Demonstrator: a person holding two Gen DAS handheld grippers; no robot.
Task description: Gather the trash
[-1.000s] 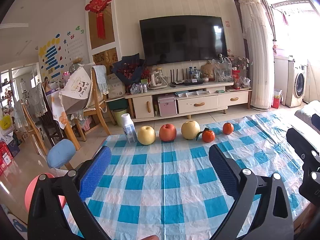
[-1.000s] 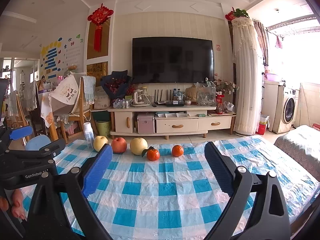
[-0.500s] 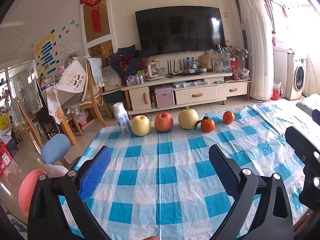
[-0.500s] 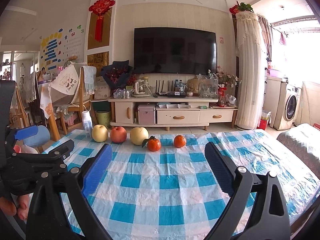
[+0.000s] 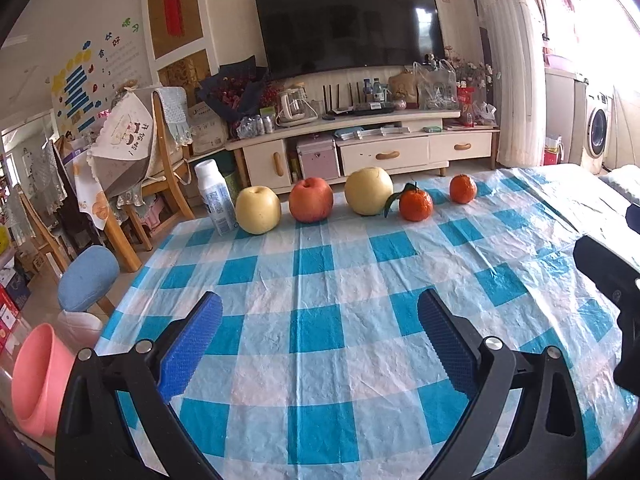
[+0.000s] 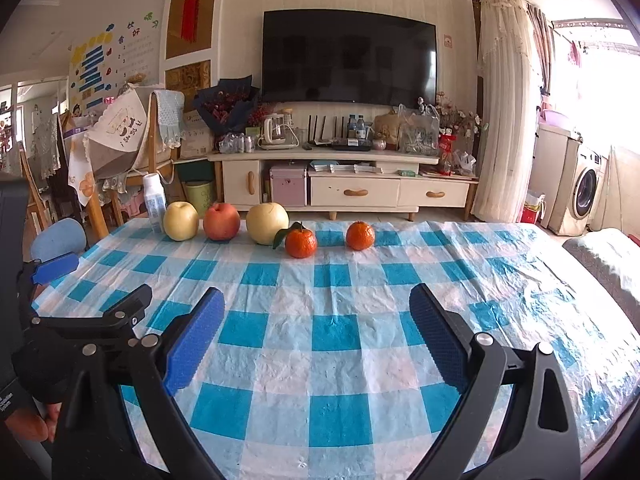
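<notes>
Trash: a white plastic bottle with a pale blue label (image 5: 216,200) stands upright at the far-left corner of the table, at about 11 o'clock from the left claw, touching or just beside a yellow apple (image 5: 257,209).
Fruit row: running right from that yellow apple come a red apple (image 5: 311,200), a pale yellow pear-like fruit (image 5: 368,191), a leafed orange tangerine (image 5: 415,205) and a second tangerine (image 5: 463,189), all along the far edge at 12 to 1 o'clock.
Surface: a crinkled blue-and-white checked plastic tablecloth (image 5: 316,288) covers the table; its near part is bare.
Left claw: the left gripper (image 5: 320,344) is released, its blue pads spread wide over the cloth, holding nothing.
Right claw: the right gripper (image 6: 316,340) is likewise released and empty, wide apart above the cloth.
Room: a black wall television (image 6: 349,60) hangs over a cream cabinet (image 6: 344,188) at 12 o'clock; a white washing machine (image 6: 586,192) stands at 3 o'clock.
Left view only: a pink plastic basin (image 5: 38,380) at 9 o'clock below the table edge.
Right view only: the left claw's side at 9 o'clock and fingers of the person's hand (image 6: 28,424) at 8 o'clock.
</notes>
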